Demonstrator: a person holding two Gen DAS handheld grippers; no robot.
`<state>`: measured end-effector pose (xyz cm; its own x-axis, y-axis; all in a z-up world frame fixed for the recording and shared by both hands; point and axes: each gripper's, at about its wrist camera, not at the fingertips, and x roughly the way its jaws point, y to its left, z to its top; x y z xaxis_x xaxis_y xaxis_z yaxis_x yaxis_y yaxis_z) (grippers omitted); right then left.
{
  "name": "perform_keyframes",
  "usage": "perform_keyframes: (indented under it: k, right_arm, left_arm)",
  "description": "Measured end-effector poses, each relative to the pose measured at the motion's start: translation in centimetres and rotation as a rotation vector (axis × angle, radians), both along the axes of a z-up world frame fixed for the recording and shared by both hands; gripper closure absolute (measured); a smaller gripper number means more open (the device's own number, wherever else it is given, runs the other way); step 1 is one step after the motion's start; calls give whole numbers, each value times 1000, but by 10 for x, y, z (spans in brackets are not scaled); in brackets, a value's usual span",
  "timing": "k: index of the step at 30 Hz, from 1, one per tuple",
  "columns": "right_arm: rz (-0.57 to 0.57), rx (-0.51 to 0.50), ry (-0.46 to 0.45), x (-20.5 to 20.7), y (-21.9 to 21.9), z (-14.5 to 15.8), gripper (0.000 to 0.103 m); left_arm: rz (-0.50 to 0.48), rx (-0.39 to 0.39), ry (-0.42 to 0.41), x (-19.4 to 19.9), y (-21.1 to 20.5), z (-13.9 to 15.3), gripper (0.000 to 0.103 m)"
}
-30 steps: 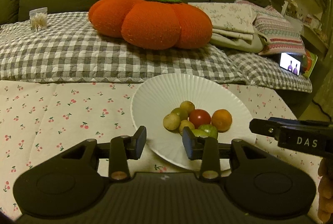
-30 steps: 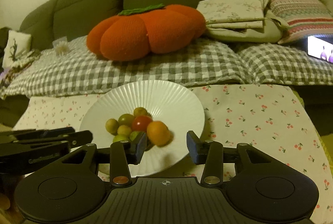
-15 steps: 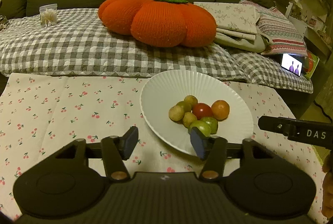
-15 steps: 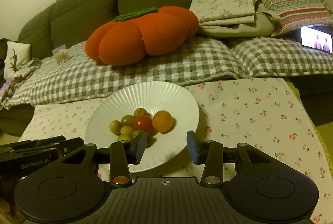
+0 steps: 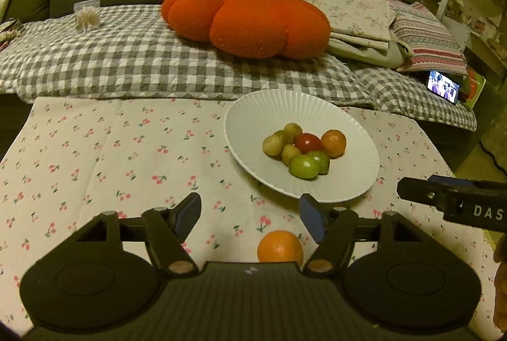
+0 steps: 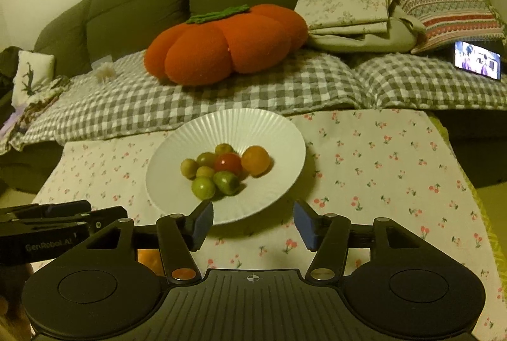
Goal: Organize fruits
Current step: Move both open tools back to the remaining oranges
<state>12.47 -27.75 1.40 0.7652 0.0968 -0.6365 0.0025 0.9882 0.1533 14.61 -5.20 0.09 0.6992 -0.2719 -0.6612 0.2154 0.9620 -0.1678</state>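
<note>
Now loose orange (image 5: 280, 246) on cloth at bottom centre of left view, just below left gripper (image 5: 250, 216), spread, empty. Round, no long axis. Right gripper (image 6: 252, 222) spread, empty, farther; plate (image 5: 253, 106) beyond.

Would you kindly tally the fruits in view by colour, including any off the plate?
Green or yellow-green, on the plate: 6
Red, on the plate: 1
Orange, on the plate: 1
Orange, on the tablecloth: 1
Total: 9
</note>
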Motion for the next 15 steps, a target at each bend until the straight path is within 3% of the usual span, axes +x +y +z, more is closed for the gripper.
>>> perform_keyframes:
  k: [8,11,15]
  right_arm:
    - [55,-34,-18,-15,16,8,31]
    - [70,-39,-15,-18,21,8,29]
    - [78,-19,-3,-22,25,7,26]
  left_arm:
    - [22,-1,11,-20,9,3,22]
    - [38,11,17,-27,12,2,16]
    - [63,-13,46,-35,20,-1,15]
